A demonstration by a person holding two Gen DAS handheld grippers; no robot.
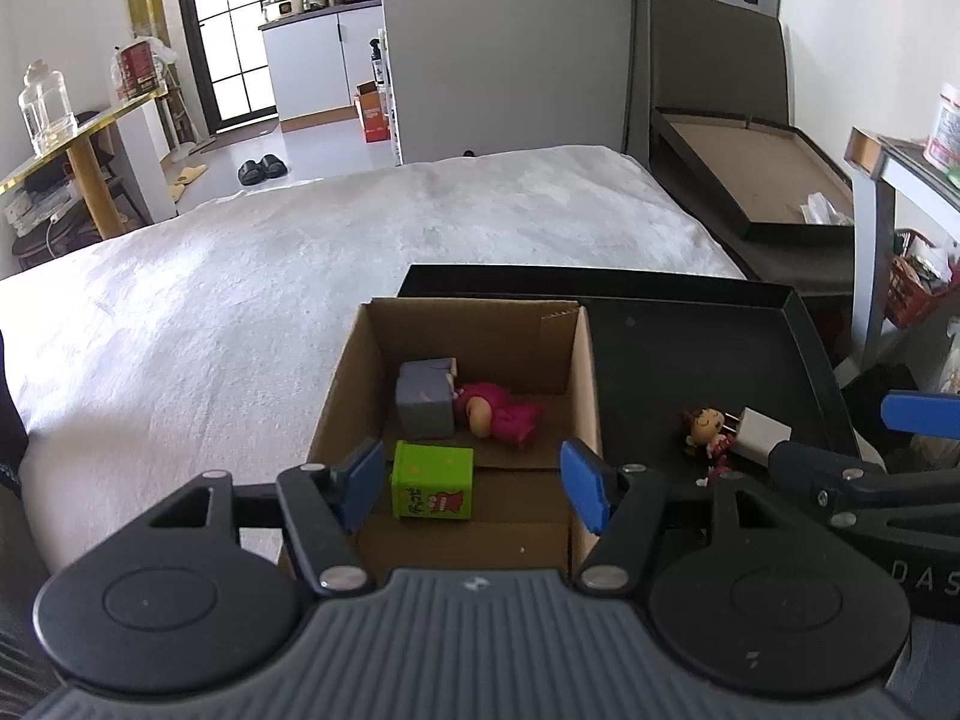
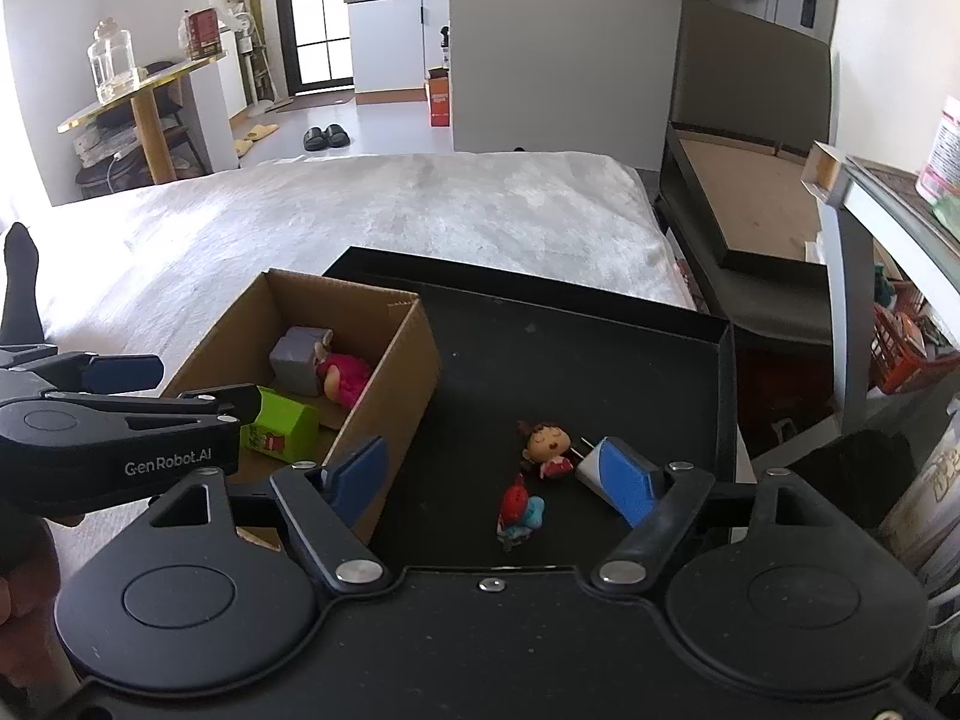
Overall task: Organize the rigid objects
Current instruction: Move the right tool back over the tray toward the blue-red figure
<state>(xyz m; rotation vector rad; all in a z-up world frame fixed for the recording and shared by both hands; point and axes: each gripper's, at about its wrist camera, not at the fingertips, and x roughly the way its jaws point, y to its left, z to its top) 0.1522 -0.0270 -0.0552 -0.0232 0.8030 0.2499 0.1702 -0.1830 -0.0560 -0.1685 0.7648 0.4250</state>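
Observation:
An open cardboard box (image 1: 576, 372) stands on the left part of a black tray (image 1: 690, 360). Inside lie a green carton (image 1: 432, 480), a grey block (image 1: 423, 399) and a pink figurine (image 1: 498, 414). My left gripper (image 1: 474, 480) hangs open over the box's near end, its pads on either side of the green carton and not pressing it. On the tray (image 2: 570, 360) lie a brown-haired doll (image 2: 546, 444), a red and blue figurine (image 2: 519, 510) and a white plug (image 2: 591, 468). My right gripper (image 2: 492, 474) is open above these, holding nothing.
The tray rests on a white bed (image 1: 300, 276). A dark bed frame (image 1: 750, 180) and a cluttered side table (image 1: 900, 162) stand to the right. A gold-edged table (image 2: 144, 90) with a jar is far left. A foot in a dark sock (image 2: 21, 276) lies on the bed.

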